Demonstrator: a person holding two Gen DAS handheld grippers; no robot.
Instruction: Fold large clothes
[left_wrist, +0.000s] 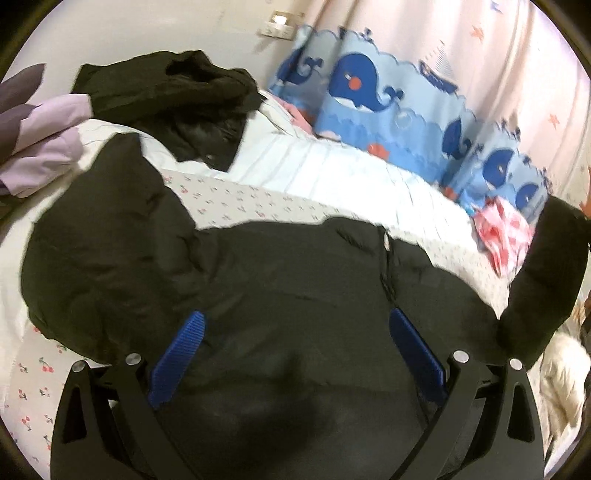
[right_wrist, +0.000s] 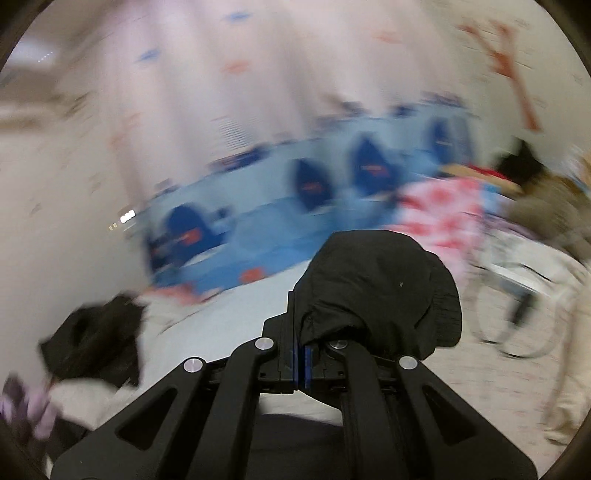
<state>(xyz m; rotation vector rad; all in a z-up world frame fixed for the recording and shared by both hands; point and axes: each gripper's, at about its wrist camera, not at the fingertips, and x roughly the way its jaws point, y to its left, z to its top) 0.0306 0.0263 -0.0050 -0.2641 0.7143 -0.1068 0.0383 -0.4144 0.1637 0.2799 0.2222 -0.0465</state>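
In the left wrist view our left gripper (left_wrist: 295, 354) stands wide, its blue pads (left_wrist: 181, 358) apart with nothing clamped, hovering over the black puffer jacket (left_wrist: 221, 280). The jacket fills the lower and middle frame, spread on the cherry-print sheet (left_wrist: 251, 199). Its long axis runs across the picture from left to right, one sleeve (left_wrist: 92, 229) reaching toward the upper left and the other sleeve (left_wrist: 543, 280) rising at the right edge. The zip line (left_wrist: 386, 266) runs up the centre, so we judge the collar end points away from us, toward the whale-print curtain (left_wrist: 369, 92). A second dark garment (left_wrist: 184, 103) lies heaped at upper left, apart from the jacket.

In the right wrist view, which is heavily blurred, our right gripper (right_wrist: 301, 363) is pinched fully together on a fold of the black sleeve cuff (right_wrist: 380, 288), which bulges above the jaws at centre.

What could go wrong, as we judge it: the slick, puffy fabric may slide out of so thin a pinch while the sleeve is carried across. With nothing pinning the body, the whole jacket may drag and twist instead of folding on a clean line. The raised sleeve could also land crooked, or catch the pink patterned cloth (left_wrist: 506, 236) at the right.
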